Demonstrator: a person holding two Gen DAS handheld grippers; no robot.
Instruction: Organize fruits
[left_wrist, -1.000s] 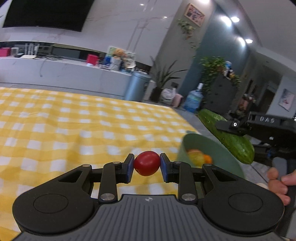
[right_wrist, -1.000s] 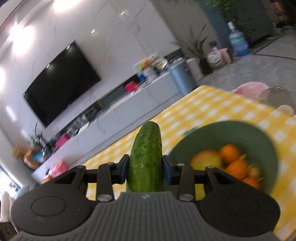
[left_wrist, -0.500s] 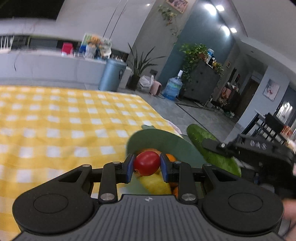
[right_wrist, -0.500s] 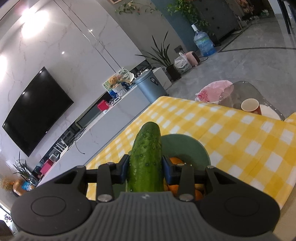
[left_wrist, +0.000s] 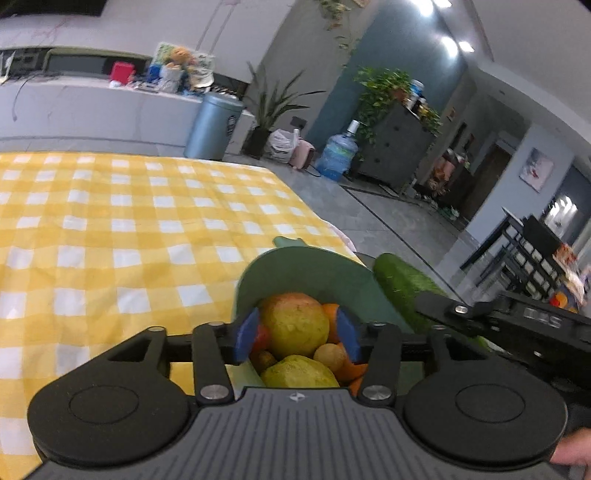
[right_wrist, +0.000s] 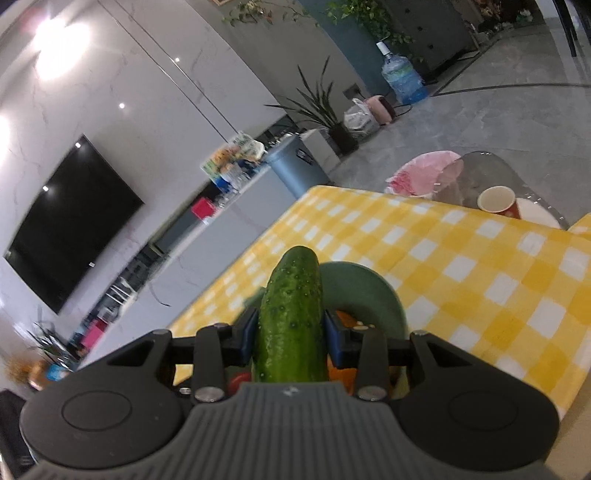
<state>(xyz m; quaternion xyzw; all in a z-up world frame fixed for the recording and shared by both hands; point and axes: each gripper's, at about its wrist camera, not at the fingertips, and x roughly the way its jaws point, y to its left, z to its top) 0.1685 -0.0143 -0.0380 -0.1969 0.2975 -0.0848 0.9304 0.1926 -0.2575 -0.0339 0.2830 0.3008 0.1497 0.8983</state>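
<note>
My left gripper (left_wrist: 297, 336) hangs over the green bowl (left_wrist: 306, 269), its jaws opening, and nothing is pressed between the blue pads (left_wrist: 245, 338). The small red tomato (left_wrist: 261, 338) lies in the bowl just past the left pad, beside a yellow-green fruit (left_wrist: 295, 323) and some oranges (left_wrist: 330, 310). My right gripper (right_wrist: 291, 332) is shut on a bumpy green cucumber (right_wrist: 291, 314), which points forward over the bowl's rim (right_wrist: 373, 291). In the left wrist view the cucumber (left_wrist: 400, 290) sits at the bowl's right side.
A yellow-and-white checked cloth (left_wrist: 110, 240) covers the table, and the bowl stands near its right edge. Past that edge are a clear chair (right_wrist: 480, 170), a paper cup (right_wrist: 496, 199) and a pink bag (right_wrist: 421, 173). A person's fingers (left_wrist: 572, 450) show at the lower right.
Both grippers have moved in over the bowl. The left jaws have spread and let go of the tomato, which now lies in the bowl. The cucumber stays gripped.
</note>
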